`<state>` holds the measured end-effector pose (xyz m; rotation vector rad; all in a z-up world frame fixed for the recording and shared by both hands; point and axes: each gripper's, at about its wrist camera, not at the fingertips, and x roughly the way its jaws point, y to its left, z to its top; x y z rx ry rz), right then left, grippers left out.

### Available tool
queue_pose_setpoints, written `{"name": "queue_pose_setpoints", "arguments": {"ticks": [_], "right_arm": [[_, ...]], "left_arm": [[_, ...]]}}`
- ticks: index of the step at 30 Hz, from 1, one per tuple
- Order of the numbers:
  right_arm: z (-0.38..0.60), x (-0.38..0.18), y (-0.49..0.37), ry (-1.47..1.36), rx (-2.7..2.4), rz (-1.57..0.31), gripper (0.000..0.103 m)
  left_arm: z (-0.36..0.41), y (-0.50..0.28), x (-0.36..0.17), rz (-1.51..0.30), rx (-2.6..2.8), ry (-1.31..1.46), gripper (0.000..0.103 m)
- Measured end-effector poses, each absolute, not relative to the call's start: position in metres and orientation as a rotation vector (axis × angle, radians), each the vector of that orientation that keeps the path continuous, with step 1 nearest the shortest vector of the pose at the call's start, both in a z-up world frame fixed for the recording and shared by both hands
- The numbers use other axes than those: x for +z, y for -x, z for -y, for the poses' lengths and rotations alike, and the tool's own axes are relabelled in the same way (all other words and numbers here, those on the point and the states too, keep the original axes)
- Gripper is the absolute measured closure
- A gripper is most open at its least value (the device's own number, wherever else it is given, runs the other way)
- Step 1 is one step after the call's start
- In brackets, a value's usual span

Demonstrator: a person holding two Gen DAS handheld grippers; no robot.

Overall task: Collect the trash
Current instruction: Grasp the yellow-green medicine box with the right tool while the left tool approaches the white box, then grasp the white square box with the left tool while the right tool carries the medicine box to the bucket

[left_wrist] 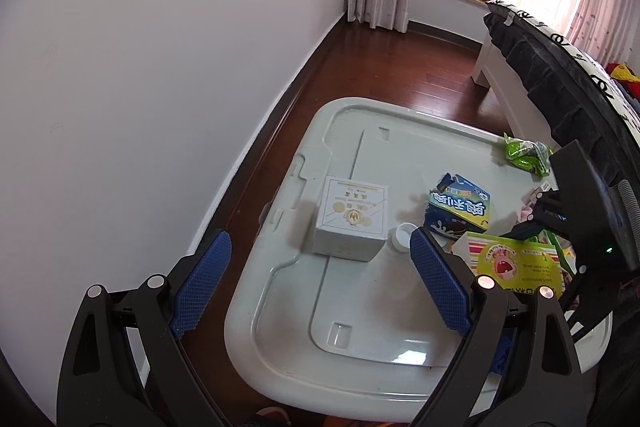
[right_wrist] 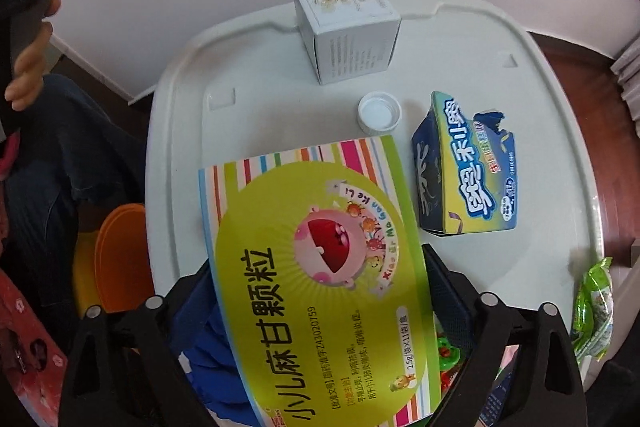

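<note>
My right gripper (right_wrist: 320, 311) has its jaws spread wide astride the green medicine box (right_wrist: 316, 275) lying flat on the white bin lid (right_wrist: 500, 267), light, crushable cardboard best pinched across its long edges, while my left gripper (left_wrist: 320, 287) hangs released.

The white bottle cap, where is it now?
The cap lies on the white lid, mid-picture in the right wrist view, between the white box, the green box and the blue carton.

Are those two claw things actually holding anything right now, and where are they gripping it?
The left gripper is open and holds nothing. The right gripper straddles the green medicine box across its long side edges, but whether its pads press yet cannot be told.
</note>
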<state>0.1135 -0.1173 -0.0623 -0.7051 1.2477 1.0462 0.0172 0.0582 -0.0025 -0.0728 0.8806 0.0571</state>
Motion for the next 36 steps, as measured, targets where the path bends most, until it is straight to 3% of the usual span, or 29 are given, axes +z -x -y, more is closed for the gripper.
{"name": "queue_pose_setpoints", "arguments": {"ticks": [9,15,23,30,32,33,34,36], "right_arm": [[0.151,0.013,-0.083,0.591,0.923,-1.055,0.013],[0.187,0.072,-0.035,0.352,0.690,-0.877,0.013],[0.215,0.080,0.049,0.143,0.639,-0.840,0.013],[0.213,0.066,0.074,0.096,0.630,-0.853,0.013],[0.213,0.067,0.082,0.087,0.626,-0.849,0.013],[0.213,0.066,0.081,0.080,0.627,-0.851,0.013],[0.212,0.068,0.081,0.079,0.626,-0.850,0.013],[0.215,0.061,0.079,0.080,0.613,-0.845,0.013]], "left_arm": [[-0.062,-0.015,-0.002,-0.876,0.055,0.073,0.014],[-0.070,-0.025,-0.019,-0.898,-0.022,0.082,0.014],[-0.052,-0.052,-0.060,-0.933,-0.105,-0.014,0.014],[-0.031,-0.075,-0.087,-0.962,-0.082,-0.134,0.014],[-0.034,-0.080,-0.093,-0.972,-0.073,-0.125,0.021],[-0.036,-0.081,-0.094,-0.982,-0.080,-0.113,0.034],[-0.037,-0.083,-0.096,-0.994,-0.083,-0.100,0.040],[-0.043,-0.084,-0.095,-0.992,-0.078,-0.076,0.040]]}}
